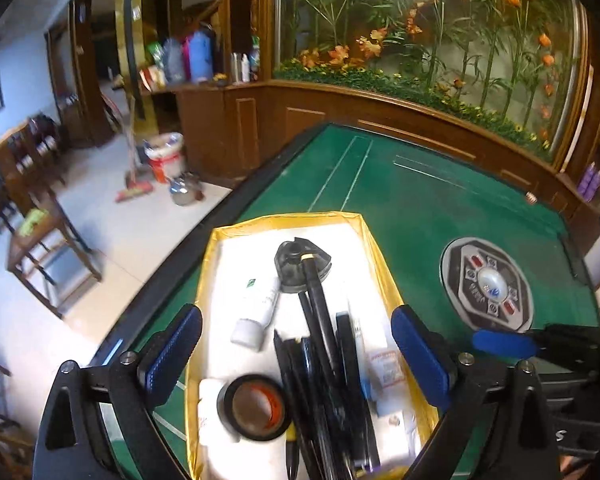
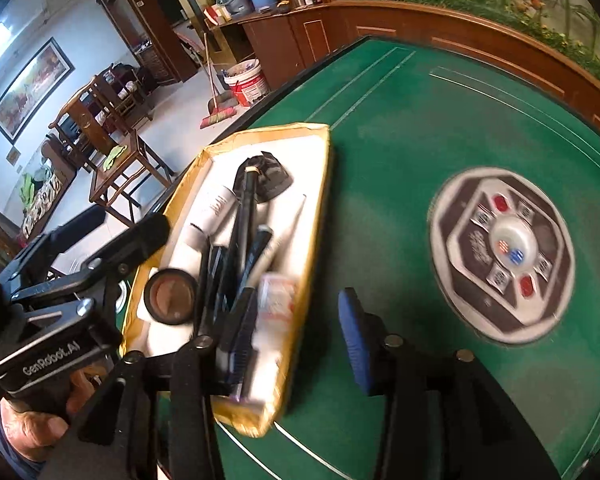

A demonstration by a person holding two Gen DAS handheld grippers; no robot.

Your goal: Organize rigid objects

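Observation:
A yellow-rimmed box (image 1: 374, 248) with a white inside sits on the green table. It holds several black pens (image 1: 324, 344), a roll of black tape (image 1: 254, 406), a white tube (image 1: 258, 308), a black sharpener-like piece (image 1: 300, 266) and a small packet (image 1: 386, 368). My left gripper (image 1: 296, 354) is open and empty, its fingers straddling the box from above. The same box (image 2: 318, 216) shows in the right wrist view. My right gripper (image 2: 296, 340) is open and empty over the box's near right wall. The left gripper's body (image 2: 84, 280) shows at the left there.
A round control panel (image 1: 488, 284) is set into the green table top (image 1: 400, 184); it also shows in the right wrist view (image 2: 504, 252). A wooden partition (image 1: 380, 116) with fake flowers runs behind. Chairs, a bucket (image 1: 166, 158) and a broom stand on the floor at the left.

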